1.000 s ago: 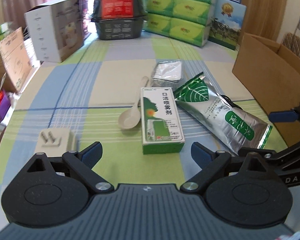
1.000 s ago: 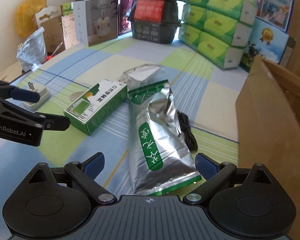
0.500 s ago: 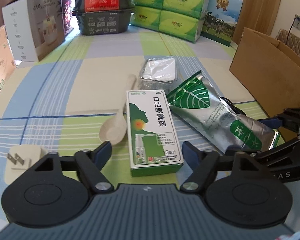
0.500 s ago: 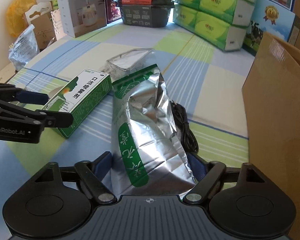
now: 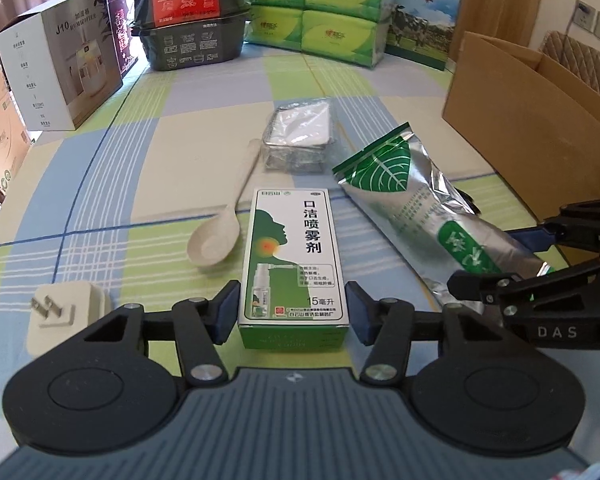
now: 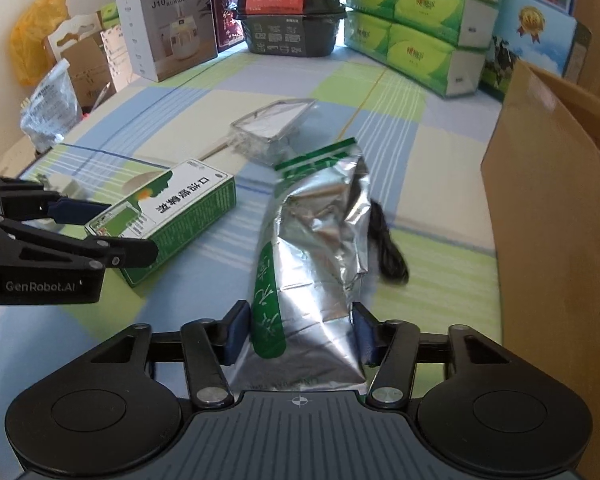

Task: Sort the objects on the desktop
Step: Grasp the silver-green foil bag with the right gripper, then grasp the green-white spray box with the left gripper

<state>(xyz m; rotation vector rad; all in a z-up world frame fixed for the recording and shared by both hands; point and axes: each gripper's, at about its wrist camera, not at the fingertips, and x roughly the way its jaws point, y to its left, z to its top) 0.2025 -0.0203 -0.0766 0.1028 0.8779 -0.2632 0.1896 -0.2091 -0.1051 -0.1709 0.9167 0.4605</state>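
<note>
Cardboard box point(image 5: 512, 120) at right edge of surface point(image 5: 204, 92); contents not visible. Left gripper point(image 5: 292, 314) straddles near end of green spray box point(image 5: 292, 256), fingers close alongside, contact unclear. Right gripper point(image 6: 300, 336) clenched on near end of foil tea pouch point(image 6: 312, 248); spoon point(image 5: 220, 236) beside spray box

The black cable point(image 6: 386, 248) is mostly tucked behind the foil pouch point(image 6: 312, 256), so only a loop pokes out beside it. The pouch's near end disappears under the right gripper point(image 6: 298, 338) body. The cardboard box point(image 6: 556, 216) beside the pouch runs off the frame edge. The small print on the spray box point(image 5: 292, 256) left of the pouch is too tiny to read.
</note>
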